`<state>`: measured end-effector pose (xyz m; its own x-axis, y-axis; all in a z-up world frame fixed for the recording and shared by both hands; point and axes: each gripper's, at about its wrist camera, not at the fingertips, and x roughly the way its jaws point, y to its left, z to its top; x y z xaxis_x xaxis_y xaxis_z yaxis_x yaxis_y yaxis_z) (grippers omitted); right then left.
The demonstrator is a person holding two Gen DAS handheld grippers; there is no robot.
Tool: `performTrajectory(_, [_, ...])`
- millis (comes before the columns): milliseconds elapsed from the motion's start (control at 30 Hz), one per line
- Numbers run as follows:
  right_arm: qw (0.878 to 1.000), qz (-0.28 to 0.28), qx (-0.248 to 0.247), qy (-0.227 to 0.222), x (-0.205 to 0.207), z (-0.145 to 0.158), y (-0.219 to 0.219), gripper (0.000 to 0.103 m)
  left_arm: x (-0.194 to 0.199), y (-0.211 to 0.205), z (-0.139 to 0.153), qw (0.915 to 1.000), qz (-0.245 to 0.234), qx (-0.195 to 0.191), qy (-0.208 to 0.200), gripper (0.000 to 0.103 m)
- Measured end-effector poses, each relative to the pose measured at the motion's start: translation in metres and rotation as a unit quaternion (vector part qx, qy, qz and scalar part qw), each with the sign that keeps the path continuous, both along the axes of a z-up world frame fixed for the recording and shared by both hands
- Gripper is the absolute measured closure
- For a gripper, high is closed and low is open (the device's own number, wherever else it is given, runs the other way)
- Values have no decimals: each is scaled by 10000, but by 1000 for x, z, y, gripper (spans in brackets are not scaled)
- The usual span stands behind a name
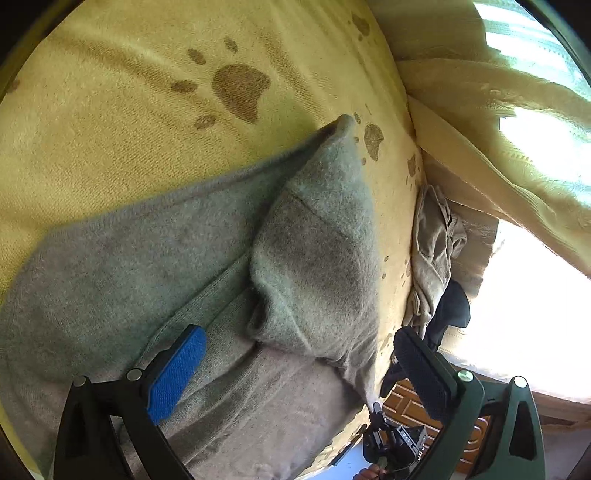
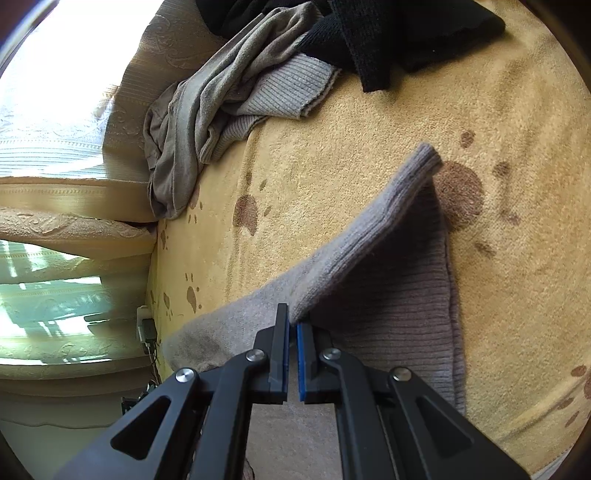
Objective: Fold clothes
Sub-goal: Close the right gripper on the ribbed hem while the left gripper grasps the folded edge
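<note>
Pinching grey sweater [image 2: 388, 295] on yellow blanket [image 2: 332, 155], right gripper [image 2: 293, 332].

Grey sweater [image 1: 155, 258] cut off by the left wrist view's lower edge, window [image 1: 535, 314] blown out white, black garment [image 2: 388, 33] cut off by the right wrist view's top edge, small device [image 2: 146, 328] at bed edge too small to tell
</note>
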<state>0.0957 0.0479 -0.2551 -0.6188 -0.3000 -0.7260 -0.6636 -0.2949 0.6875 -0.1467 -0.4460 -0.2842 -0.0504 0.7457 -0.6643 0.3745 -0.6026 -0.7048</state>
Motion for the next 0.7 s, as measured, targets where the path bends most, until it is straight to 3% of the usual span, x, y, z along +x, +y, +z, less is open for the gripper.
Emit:
performTrajectory(300, [10000, -15, -15, 23, 1, -1, 1, 99, -4, 16, 2, 9998, -89, 161, -101, 0])
performTrajectory(433, [10000, -20, -18, 46, 1, 0, 1, 99, 0, 17, -18, 9990, 29, 7, -450, 24])
performTrajectory(600, [10000, -8, -23, 50, 3, 1, 0, 99, -1, 17, -14, 9985, 220, -101, -493, 27])
performTrajectory(700, [10000, -35, -42, 68, 4, 0, 1, 99, -3, 18, -10, 9984, 307, -140, -443, 46])
